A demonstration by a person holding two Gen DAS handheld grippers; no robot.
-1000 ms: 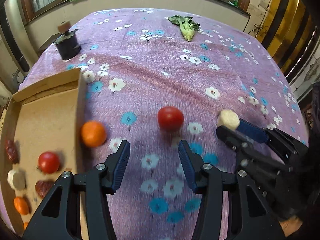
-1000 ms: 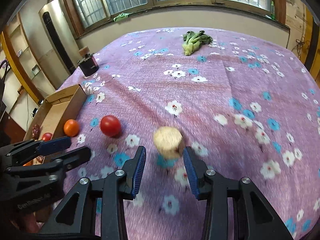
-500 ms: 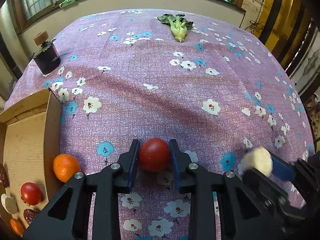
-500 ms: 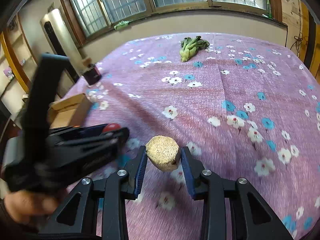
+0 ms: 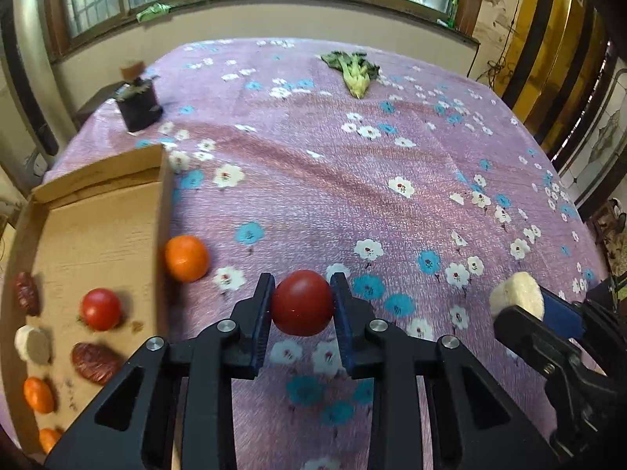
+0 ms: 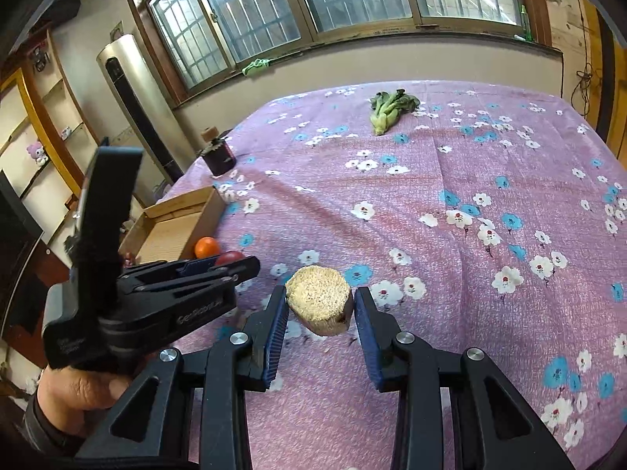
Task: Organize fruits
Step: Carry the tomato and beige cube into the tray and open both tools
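Observation:
My left gripper is shut on a red tomato and holds it above the purple flowered cloth. My right gripper is shut on a pale round cut piece, lifted off the cloth; it also shows at the right of the left wrist view. An orange lies on the cloth against the outer wall of the cardboard box. Inside the box lie a tomato, a pale slice, brown dates and small oranges.
A dark jar with a cork stands at the far left of the table. A green leafy vegetable lies at the far edge. The left gripper is close to the left of my right gripper.
Both grippers closed on their items, the left on the tomato and the right on the pale piece, and lifted them off the cloth. The left one has shifted slightly towards the box.

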